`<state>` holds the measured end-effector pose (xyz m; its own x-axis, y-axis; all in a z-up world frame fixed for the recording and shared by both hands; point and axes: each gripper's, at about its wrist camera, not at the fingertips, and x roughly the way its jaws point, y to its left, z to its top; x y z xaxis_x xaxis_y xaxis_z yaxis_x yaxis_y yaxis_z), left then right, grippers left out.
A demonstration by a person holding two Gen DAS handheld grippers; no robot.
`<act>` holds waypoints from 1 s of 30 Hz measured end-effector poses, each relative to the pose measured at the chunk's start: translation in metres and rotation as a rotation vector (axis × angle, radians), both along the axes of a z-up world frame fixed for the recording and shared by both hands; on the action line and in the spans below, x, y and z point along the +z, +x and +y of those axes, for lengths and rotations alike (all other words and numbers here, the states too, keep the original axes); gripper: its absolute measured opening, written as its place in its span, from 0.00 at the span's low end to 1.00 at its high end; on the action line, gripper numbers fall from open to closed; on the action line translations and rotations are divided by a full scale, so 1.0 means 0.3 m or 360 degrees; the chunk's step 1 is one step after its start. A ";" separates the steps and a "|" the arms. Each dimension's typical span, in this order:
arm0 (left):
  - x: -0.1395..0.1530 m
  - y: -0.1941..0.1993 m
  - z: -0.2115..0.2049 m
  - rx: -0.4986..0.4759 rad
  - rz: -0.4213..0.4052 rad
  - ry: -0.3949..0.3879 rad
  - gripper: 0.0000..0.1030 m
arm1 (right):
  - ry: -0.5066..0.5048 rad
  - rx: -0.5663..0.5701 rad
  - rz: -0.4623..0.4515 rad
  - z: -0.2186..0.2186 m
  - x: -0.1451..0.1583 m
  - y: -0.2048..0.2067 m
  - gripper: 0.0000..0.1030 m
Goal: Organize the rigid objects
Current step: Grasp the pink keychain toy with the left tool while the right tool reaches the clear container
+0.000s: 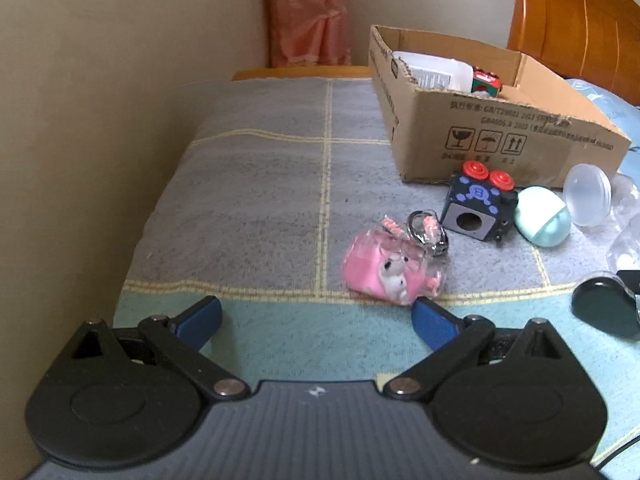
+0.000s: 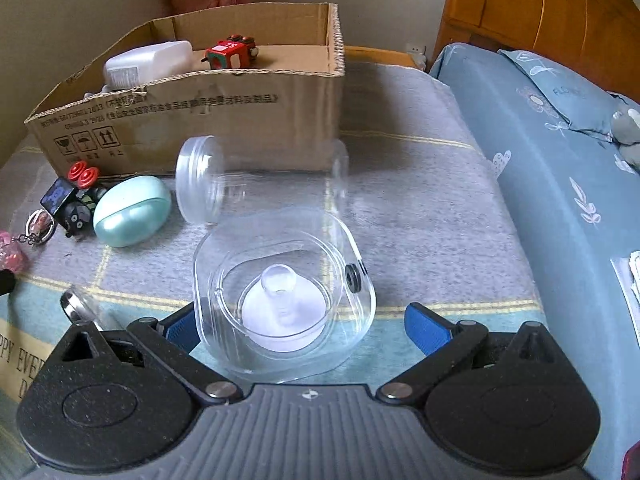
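Several toys [image 1: 382,270] on checked, perhaps towelling, bedcover [image 1: 256,200]

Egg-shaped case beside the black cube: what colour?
Mint green, with a paler whitish half, on the egg-shaped case. Clearest in the right wrist view.

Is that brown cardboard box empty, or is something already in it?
Not empty. The brown cardboard box holds a white plastic container and a small red toy cube.

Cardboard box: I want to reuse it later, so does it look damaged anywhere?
Yes. The cardboard box has a torn, ragged top edge along its near wall, dipping unevenly beside the white bottle. The printed side otherwise looks intact.
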<state>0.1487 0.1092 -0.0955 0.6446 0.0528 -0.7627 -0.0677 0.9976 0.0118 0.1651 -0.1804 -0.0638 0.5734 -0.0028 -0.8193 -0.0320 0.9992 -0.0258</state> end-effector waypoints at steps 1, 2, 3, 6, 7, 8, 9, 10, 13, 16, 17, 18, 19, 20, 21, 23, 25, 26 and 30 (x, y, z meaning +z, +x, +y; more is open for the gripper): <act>0.001 -0.003 -0.005 -0.0012 0.0003 -0.0013 0.98 | 0.0001 0.0010 -0.0013 -0.004 -0.001 -0.004 1.00; 0.002 -0.004 -0.014 -0.0033 0.0006 -0.0027 0.98 | 0.0003 0.0019 -0.0029 -0.007 -0.004 -0.006 1.00; 0.001 -0.001 -0.023 -0.0062 0.0011 -0.0041 0.98 | 0.0004 0.0026 -0.0045 -0.009 -0.006 -0.011 1.00; -0.001 0.007 -0.062 -0.0152 0.0001 -0.0026 0.99 | 0.0004 0.0045 -0.0092 -0.013 -0.012 -0.025 1.00; -0.001 0.012 -0.072 -0.0171 0.0001 -0.0028 0.99 | 0.0003 0.0059 -0.0106 -0.014 -0.014 -0.031 1.00; -0.003 0.016 -0.082 -0.0181 0.0004 -0.0040 0.99 | 0.0004 0.0068 -0.0113 -0.015 -0.014 -0.033 1.00; -0.003 0.020 -0.090 -0.0185 -0.0001 -0.0038 0.99 | 0.0006 0.0080 -0.0117 -0.018 -0.014 -0.035 1.00; -0.003 0.025 -0.094 -0.0185 -0.0005 -0.0038 0.99 | 0.0006 0.0092 -0.0121 -0.020 -0.014 -0.037 1.00; -0.005 0.031 -0.101 -0.0193 -0.0026 -0.0038 0.99 | 0.0007 0.0110 -0.0129 -0.025 -0.015 -0.046 1.00; -0.009 0.034 -0.100 -0.0222 -0.0047 -0.0037 0.99 | 0.0007 0.0107 -0.0125 -0.026 -0.014 -0.048 1.00; -0.010 0.040 -0.098 -0.0238 -0.0050 -0.0038 0.99 | 0.0008 0.0104 -0.0125 -0.027 -0.013 -0.048 1.00; -0.009 0.041 -0.094 -0.0250 -0.0053 -0.0041 0.99 | 0.0008 0.0104 -0.0125 -0.025 -0.013 -0.047 1.00; -0.010 0.042 -0.091 -0.0259 -0.0057 -0.0042 0.99 | 0.0008 0.0105 -0.0126 -0.024 -0.013 -0.047 1.00; -0.010 0.044 -0.088 -0.0265 -0.0063 -0.0041 0.99 | 0.0009 0.0103 -0.0127 -0.025 -0.013 -0.047 1.00; -0.011 0.043 -0.086 -0.0272 -0.0069 -0.0040 0.99 | 0.0009 0.0103 -0.0128 -0.025 -0.013 -0.047 1.00; -0.012 0.043 -0.085 -0.0271 -0.0078 -0.0039 0.99 | 0.0009 0.0103 -0.0130 -0.024 -0.013 -0.047 1.00; -0.011 0.047 -0.089 -0.0260 -0.0074 -0.0038 0.99 | 0.0010 0.0106 -0.0134 -0.025 -0.013 -0.046 1.00; -0.011 0.049 -0.092 -0.0256 -0.0075 -0.0038 0.99 | 0.0010 0.0108 -0.0136 -0.026 -0.013 -0.047 1.00; -0.006 0.048 -0.097 -0.0301 -0.0095 -0.0044 0.90 | 0.0010 0.0111 -0.0142 -0.026 -0.015 -0.050 1.00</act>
<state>0.1632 0.0800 -0.0974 0.6852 -0.0939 -0.7223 0.1210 0.9926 -0.0142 0.1501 -0.1883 -0.0682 0.6429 0.0447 -0.7646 -0.0995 0.9947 -0.0255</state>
